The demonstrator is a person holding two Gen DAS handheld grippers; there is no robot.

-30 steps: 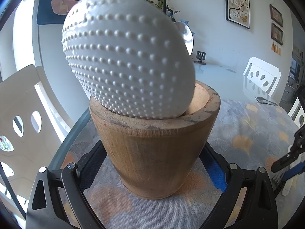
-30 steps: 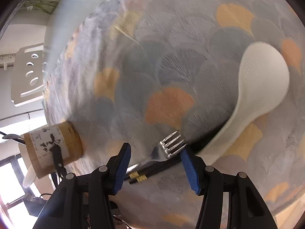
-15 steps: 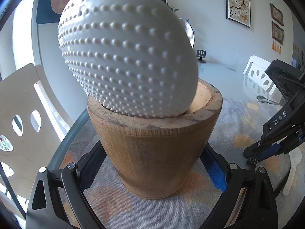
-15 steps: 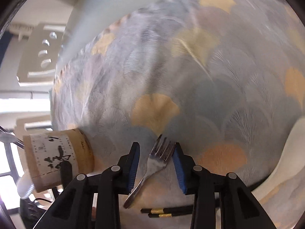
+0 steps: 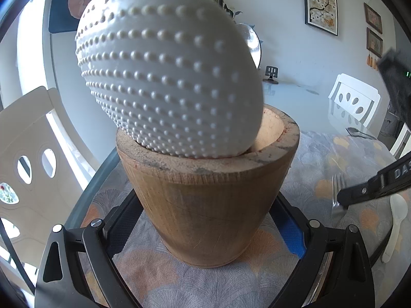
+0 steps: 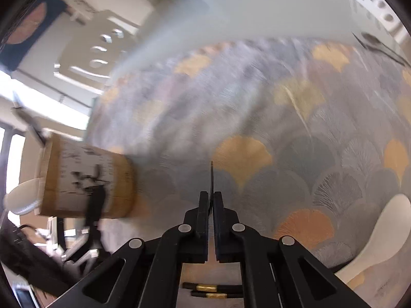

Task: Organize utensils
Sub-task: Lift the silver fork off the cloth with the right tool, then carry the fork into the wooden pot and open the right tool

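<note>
A wooden utensil holder (image 5: 205, 192) stands on the patterned mat with my left gripper (image 5: 205, 225) shut on it, one finger on each side. A white dotted rice paddle (image 5: 167, 77) stands in the holder. My right gripper (image 6: 211, 197) is shut on a metal fork (image 6: 212, 177), seen edge-on, tines pointing away; its jaws have just been closing on the fork. In the left wrist view the right gripper (image 5: 344, 200) holds the fork (image 5: 336, 192) upright to the right of the holder. The holder (image 6: 84, 179) lies at the left of the right wrist view.
A second white paddle (image 6: 380, 236) lies on the mat (image 6: 257, 102) at the right. Black chopsticks (image 6: 210, 290) lie under the right gripper. A metal spoon (image 6: 377, 43) rests at the mat's far edge. White chairs (image 5: 354, 102) stand around the glass table.
The right gripper closed on the fork, lifted it off the chopsticks and mat, rolled, and moved towards the holder. The left gripper and holder stayed put.
</note>
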